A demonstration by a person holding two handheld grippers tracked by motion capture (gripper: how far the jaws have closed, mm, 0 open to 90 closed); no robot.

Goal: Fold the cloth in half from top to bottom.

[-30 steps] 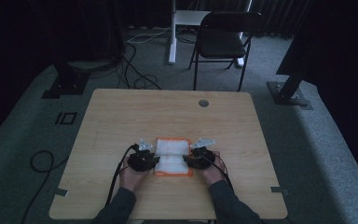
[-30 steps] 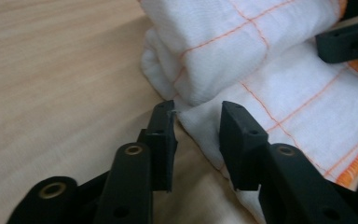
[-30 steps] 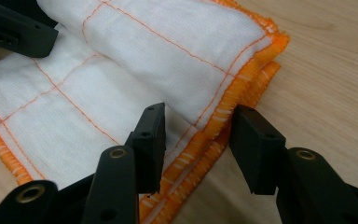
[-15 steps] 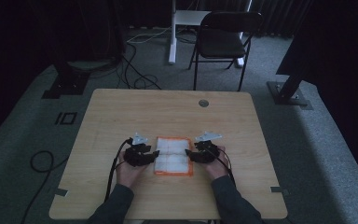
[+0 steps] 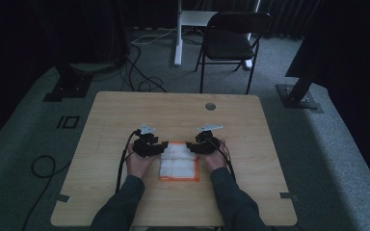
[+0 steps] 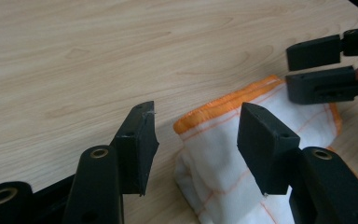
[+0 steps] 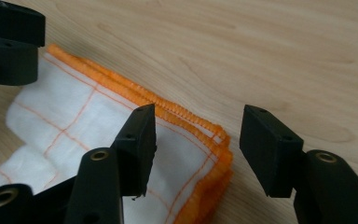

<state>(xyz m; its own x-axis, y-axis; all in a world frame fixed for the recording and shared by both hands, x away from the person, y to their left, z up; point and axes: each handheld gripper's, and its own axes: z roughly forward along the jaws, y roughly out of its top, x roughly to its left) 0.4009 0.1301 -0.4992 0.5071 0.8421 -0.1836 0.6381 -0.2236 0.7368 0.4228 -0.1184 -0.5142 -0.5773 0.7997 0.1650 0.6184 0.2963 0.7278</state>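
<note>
Gaping wide, both tongs, left (image 6: 193, 140) and right (image 7: 196, 144), straddle the folded cloth's (image 5: 178, 161) corners, gripping nothing.

Black grippers (image 5: 164, 149) with brass-ringed holes, black cables, seemingly grey sleeves (image 5: 120, 207).

The high view is dim and underexposed, with the room around the table (image 5: 125, 110) lost in darkness. The 2 gripper views are evenly and brightly lit; soft shadows are cast beside the cloth (image 7: 74, 126), whose nearest folds are slightly blurred.
</note>
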